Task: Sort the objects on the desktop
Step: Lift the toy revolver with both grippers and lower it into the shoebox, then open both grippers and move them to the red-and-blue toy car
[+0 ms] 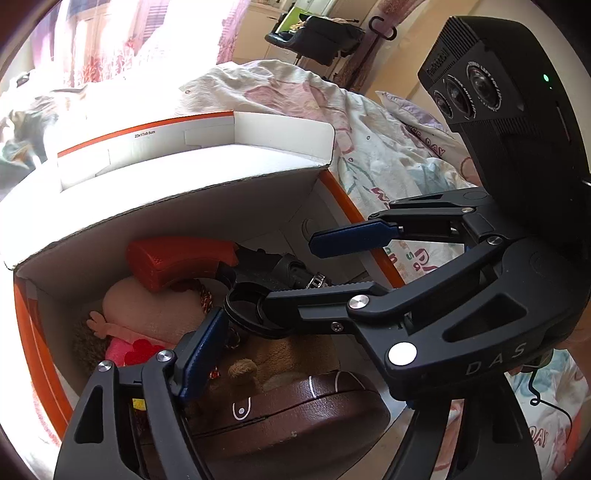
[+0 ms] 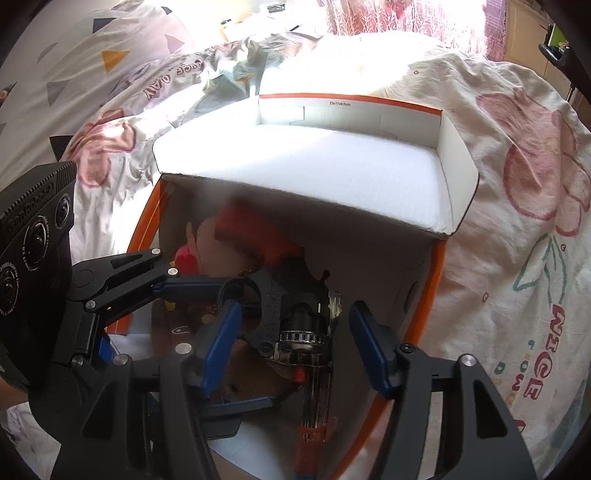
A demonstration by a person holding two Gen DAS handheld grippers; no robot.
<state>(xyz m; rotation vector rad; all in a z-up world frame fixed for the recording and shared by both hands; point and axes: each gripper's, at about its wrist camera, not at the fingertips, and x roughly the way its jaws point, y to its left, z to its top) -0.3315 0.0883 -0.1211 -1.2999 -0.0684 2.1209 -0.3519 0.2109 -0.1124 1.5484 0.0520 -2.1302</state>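
An orange-edged cardboard box [image 2: 439, 266] holding a toy revolver [image 2: 280, 295] is set on a flower-printed bedsheet [image 2: 517, 184], sunlit curtains [image 1: 110, 33] behind, with both tongs [image 2: 295, 347] [image 1: 280, 295] released.

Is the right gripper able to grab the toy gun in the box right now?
Probably yes. The right gripper hangs open right over the toy gun, whose black body lies on top of the other toys in the open box. Only the left gripper, close beside it, might crowd the move.
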